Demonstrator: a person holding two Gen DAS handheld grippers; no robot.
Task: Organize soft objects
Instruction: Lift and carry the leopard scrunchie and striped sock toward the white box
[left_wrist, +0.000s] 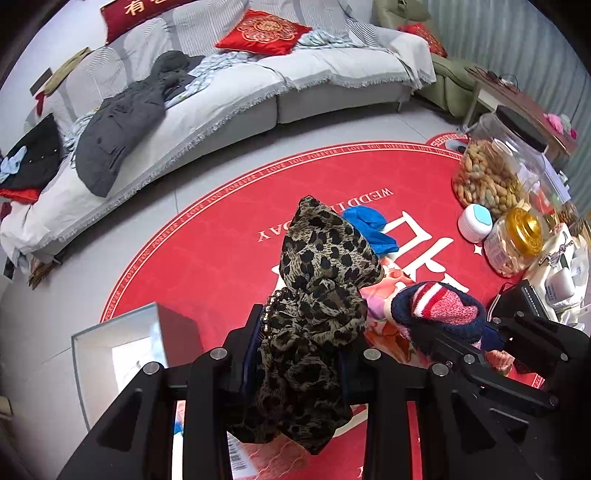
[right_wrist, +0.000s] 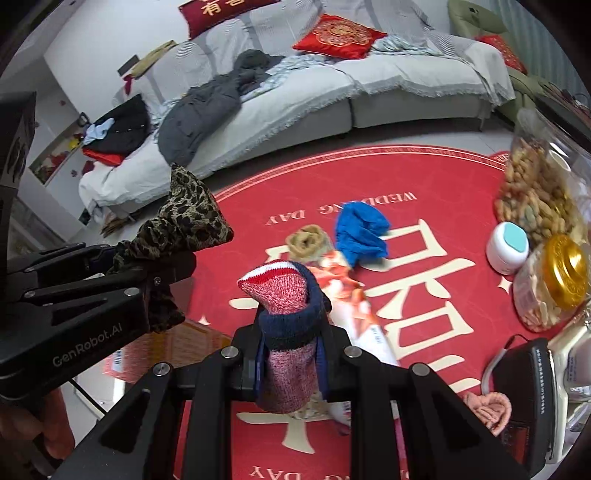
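Observation:
My left gripper (left_wrist: 303, 332) is shut on a leopard-print cloth (left_wrist: 317, 280) and holds it above the red round mat (left_wrist: 207, 266). It also shows in the right wrist view (right_wrist: 184, 221) at the left. My right gripper (right_wrist: 290, 332) is shut on a pink and navy knitted sock (right_wrist: 286, 295). The sock also shows in the left wrist view (left_wrist: 439, 306) at the right. A blue cloth (right_wrist: 364, 230), a tan rolled sock (right_wrist: 306, 240) and a floral cloth (right_wrist: 343, 291) lie on the mat. A pink item (right_wrist: 487, 406) lies lower right.
An open white box (left_wrist: 122, 354) stands at the left below my left gripper. Jars of snacks (right_wrist: 539, 199) (right_wrist: 550, 284), a small white jar (right_wrist: 508, 247) and a black device (right_wrist: 524, 391) crowd the right side. A grey sofa (left_wrist: 207, 96) with clothes and red cushions lies beyond.

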